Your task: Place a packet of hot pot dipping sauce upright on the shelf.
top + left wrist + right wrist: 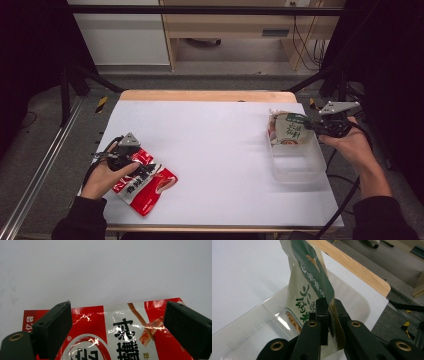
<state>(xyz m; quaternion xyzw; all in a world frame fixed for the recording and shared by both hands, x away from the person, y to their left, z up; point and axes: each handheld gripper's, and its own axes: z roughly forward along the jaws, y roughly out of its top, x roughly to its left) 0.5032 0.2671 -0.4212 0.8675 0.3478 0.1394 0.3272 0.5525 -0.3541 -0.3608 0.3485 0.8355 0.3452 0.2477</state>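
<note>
Two snack pouches are showing: one red pouch point(145, 186) lying flat on the white surface point(215, 150), and one green-and-white pouch point(289, 129) standing in the bin. One clear plastic bin point(300, 167) is sitting at the surface's right side. Two claws are showing, the left claw point(131, 161) over the red pouch and the right claw point(311, 124) on the green-and-white one (one for each hand). Two hands are coming in from below, each carrying its claw. One surface is bearing it all.
</note>
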